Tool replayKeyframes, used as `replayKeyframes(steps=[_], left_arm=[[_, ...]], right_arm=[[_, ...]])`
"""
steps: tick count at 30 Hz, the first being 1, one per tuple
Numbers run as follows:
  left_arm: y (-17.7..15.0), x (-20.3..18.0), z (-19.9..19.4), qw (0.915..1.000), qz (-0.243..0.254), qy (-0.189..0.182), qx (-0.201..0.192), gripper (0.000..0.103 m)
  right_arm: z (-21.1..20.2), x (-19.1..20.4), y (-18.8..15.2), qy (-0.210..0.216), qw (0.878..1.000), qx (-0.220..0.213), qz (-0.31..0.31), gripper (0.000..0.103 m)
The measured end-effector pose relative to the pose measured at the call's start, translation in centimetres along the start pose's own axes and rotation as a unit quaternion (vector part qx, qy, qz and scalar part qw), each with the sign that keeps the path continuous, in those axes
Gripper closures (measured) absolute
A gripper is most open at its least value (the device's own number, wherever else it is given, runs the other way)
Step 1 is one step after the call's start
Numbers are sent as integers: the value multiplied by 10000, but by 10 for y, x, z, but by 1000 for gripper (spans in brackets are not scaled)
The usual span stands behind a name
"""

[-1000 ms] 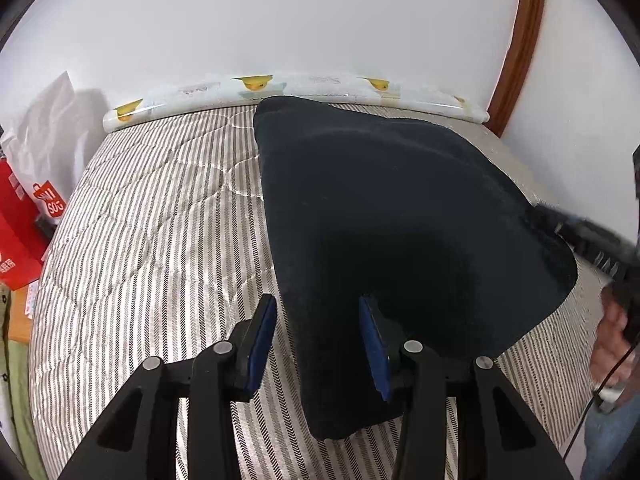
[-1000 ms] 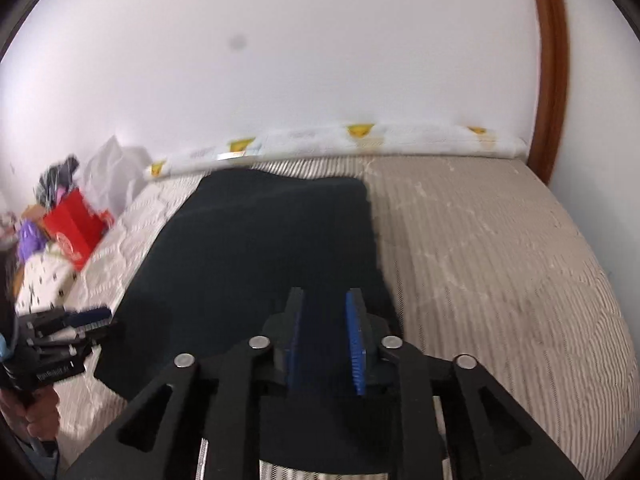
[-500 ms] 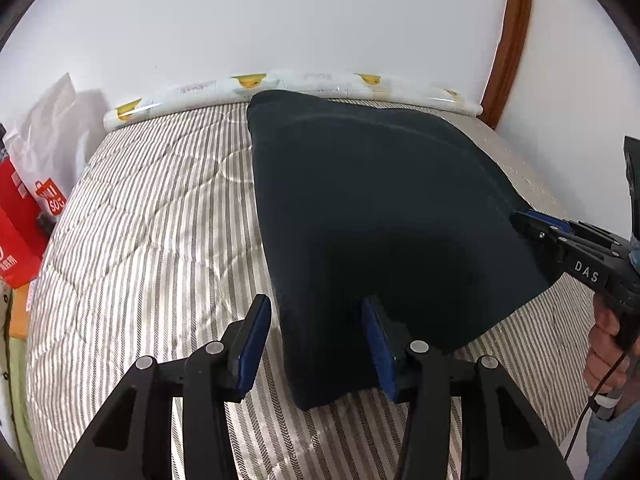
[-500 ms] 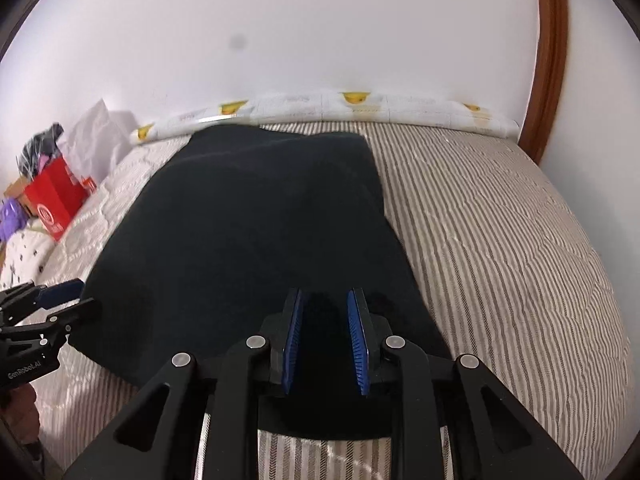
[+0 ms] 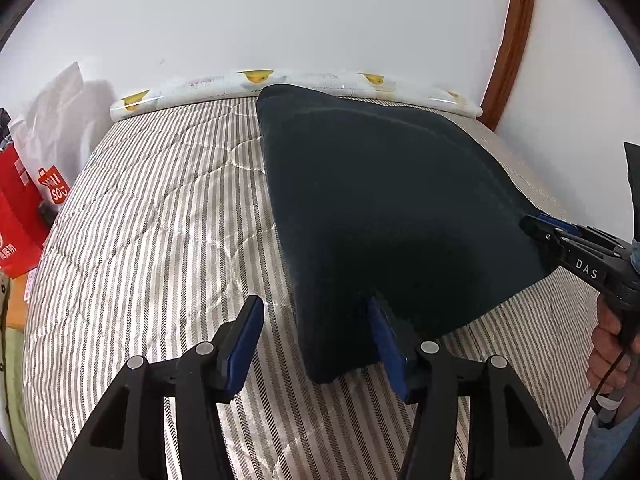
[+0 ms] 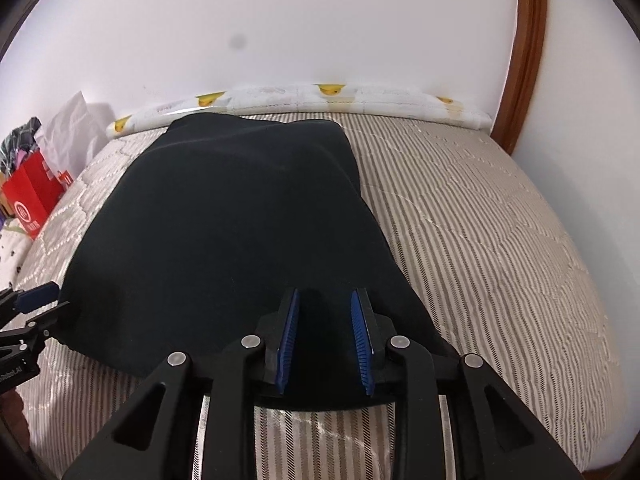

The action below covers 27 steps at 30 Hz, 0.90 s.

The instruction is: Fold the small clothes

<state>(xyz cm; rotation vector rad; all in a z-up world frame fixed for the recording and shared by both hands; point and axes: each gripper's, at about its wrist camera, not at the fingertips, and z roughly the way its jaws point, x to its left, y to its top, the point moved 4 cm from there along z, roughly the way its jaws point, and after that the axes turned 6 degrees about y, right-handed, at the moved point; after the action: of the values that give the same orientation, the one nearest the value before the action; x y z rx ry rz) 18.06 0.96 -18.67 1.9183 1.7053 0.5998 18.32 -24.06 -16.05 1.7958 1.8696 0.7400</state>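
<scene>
Currently a dark garment [image 5: 384,208] is lying spread on a striped quilted mattress [image 5: 160,220], reaching from near the far edge of the bed down to both grippers at the near edge. Left gripper [image 5: 316,328] is sitting at the garment's near left corner; its 2 blue-padded fingers [image 5: 246,340] are standing well apart and have just been opening. That corner of the cloth is lying between them, resting against the right pad, while the left pad is clear of it with bare mattress showing in the gap, so no grip there.

Right gripper [image 6: 325,338] is positioned at the garment's near right edge, fingers [image 6: 362,340] a narrow gap apart and also just opening. Dark cloth is filling the gap between the pads, but the pads are not pressing on it as far as the right wrist view is showing. In the left wrist view this gripper is showing at the right side with a hand [image 5: 612,344] on its handle, tips at the cloth's edge.

Along the wall [image 6: 320,20] a rolled white mat with yellow prints [image 6: 304,100] is lying at the far edge of the mattress. Red shopping bags [image 5: 24,220] and a white bag [image 6: 76,128] are standing beside the bed on the left, and a brown wooden frame [image 6: 524,48] is running up the wall at right.
</scene>
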Motion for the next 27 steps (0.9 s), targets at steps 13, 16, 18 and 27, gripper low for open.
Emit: replayKeyframes(steps=[13, 16, 18, 27], left_arm=[[-8, 0, -13, 10000, -38, 32, 5, 50], [-10, 0, -19, 10000, -59, 65, -3, 50], [-12, 0, -25, 9999, -81, 70, -33, 50], [-13, -13, -76, 9993, -95, 40, -357, 50]], right_arm=[[-16, -4, -10, -185, 9993, 117, 293, 73], [-22, -5, -12, -192, 9991, 155, 335, 73], [-29, -5, -16, -220, 9990, 171, 351, 72], [-84, -1, -23, -302, 9987, -77, 411, 57]])
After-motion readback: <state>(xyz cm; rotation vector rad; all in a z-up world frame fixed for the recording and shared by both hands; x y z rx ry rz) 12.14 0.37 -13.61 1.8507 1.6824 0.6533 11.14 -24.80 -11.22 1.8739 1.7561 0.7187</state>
